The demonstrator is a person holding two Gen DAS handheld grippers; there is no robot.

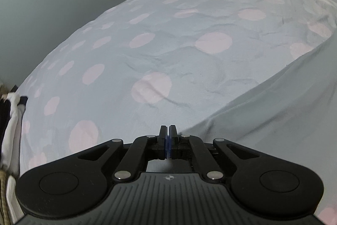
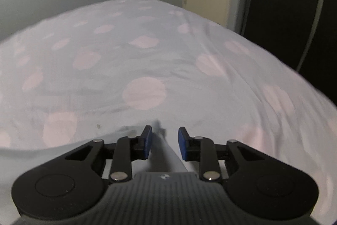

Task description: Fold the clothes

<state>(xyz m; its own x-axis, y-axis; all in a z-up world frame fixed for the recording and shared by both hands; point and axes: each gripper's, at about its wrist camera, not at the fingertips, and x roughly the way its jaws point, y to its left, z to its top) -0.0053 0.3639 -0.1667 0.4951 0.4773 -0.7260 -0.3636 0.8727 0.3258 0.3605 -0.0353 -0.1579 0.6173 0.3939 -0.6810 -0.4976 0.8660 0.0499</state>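
Observation:
A plain pale blue-grey garment lies on the bed at the right of the left wrist view, its edge running up to my left gripper, which is shut; whether it pinches the garment's edge cannot be told. In the right wrist view my right gripper is open, and a raised ridge of the same pale garment runs between its fingers without being clamped.
The bed sheet is pale blue with pink dots and wrinkled; it fills both views. Dark and white clothes hang at the bed's left edge. A grey wall is behind, and a dark doorway lies right.

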